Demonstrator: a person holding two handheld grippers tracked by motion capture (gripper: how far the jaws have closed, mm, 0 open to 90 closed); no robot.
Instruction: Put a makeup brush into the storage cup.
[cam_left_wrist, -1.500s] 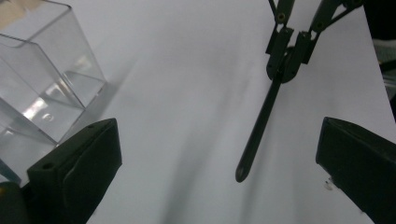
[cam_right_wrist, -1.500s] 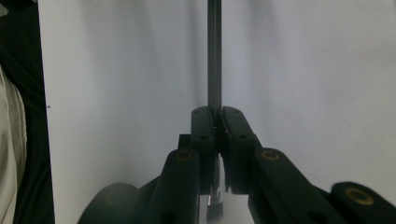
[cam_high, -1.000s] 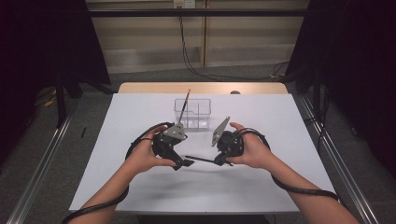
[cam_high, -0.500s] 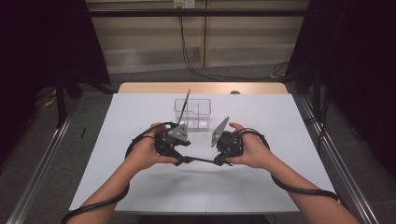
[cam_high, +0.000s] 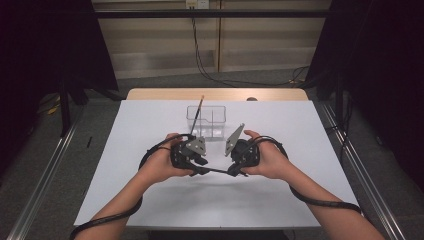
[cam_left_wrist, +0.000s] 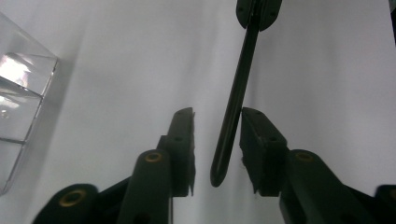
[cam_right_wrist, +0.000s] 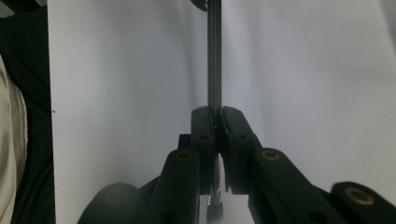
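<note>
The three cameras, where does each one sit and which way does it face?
High view: above the person's side, facing forward and down on the table; both forearms, both tongs.
Left gripper view: on the left tongs, along open jaws around a black pen.
Right gripper view: on the right tongs, clamping that pen.
Shared: the pen.
</note>
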